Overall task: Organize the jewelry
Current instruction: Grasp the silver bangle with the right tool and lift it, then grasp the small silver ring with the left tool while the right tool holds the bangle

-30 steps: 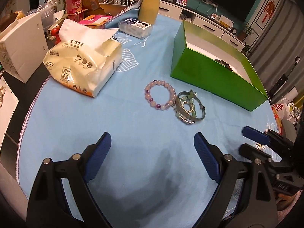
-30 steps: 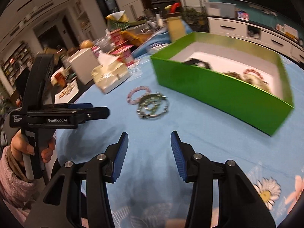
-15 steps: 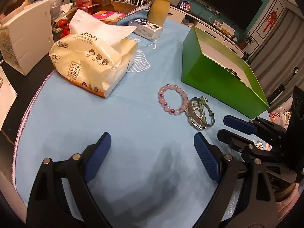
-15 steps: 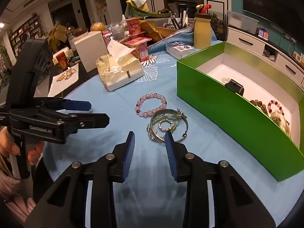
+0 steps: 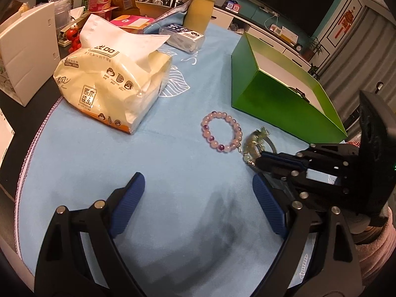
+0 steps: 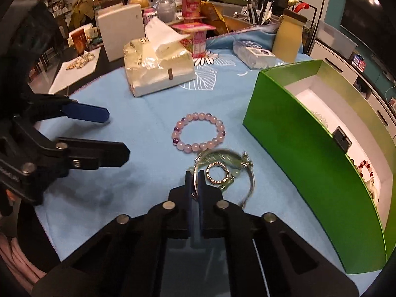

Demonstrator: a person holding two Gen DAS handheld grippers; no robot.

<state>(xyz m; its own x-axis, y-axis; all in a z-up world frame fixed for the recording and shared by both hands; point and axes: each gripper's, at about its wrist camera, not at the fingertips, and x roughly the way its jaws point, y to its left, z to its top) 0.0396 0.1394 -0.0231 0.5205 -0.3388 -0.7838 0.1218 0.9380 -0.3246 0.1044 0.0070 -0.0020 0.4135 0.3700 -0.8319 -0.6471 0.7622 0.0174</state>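
Right hand-held gripper (image 6: 195,183) clamped on silver bangle (image 6: 247,173) rim; left hand-held gripper (image 5: 198,198) wide apart, empty.

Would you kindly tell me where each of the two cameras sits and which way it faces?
Left wrist: on the left tongs, open, looking down over the blue cloth at the pink bead bracelet and green box; right tongs enter from the right.
Right wrist: on the right tongs, shut on the silver bangle after closing; left tongs and a pink sleeve at left.
Shared: bracelet, bangle, box, tissue pack.
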